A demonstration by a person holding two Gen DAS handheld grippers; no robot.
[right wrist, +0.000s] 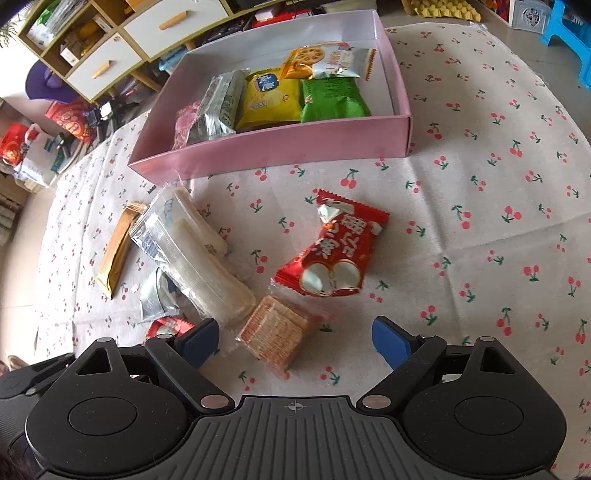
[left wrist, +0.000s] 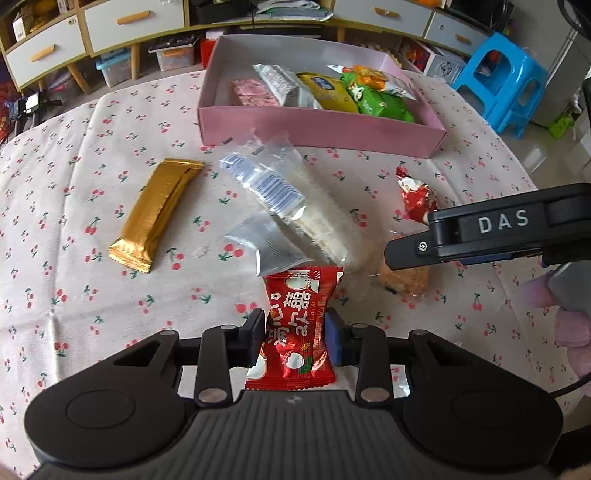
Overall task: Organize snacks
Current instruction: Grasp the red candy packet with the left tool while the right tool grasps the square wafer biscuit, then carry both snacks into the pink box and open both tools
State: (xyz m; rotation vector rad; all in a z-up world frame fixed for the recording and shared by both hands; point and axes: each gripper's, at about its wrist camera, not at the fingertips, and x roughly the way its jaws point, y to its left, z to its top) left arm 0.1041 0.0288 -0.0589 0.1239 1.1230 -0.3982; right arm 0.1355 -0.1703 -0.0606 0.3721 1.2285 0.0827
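My left gripper [left wrist: 294,339] is shut on a red snack packet [left wrist: 299,295], its pads pinching the wrapper's middle just above the cherry-print tablecloth [left wrist: 74,277]. In the right wrist view my right gripper [right wrist: 295,339] stands open over a clear-wrapped square cracker packet [right wrist: 275,332], which lies between its fingers untouched. A second red packet [right wrist: 332,251] lies just beyond it. Clear packets of white rice crackers [left wrist: 295,206] and a gold bar [left wrist: 155,214] lie mid-table. The pink box [left wrist: 317,129] behind them holds several snack packets.
A finger of the right gripper [left wrist: 410,254] reaches in from the right edge, with a pink-gloved hand [left wrist: 569,325] behind it. A blue plastic stool [left wrist: 498,81] and a drawer cabinet [left wrist: 110,26] stand past the table's far edge.
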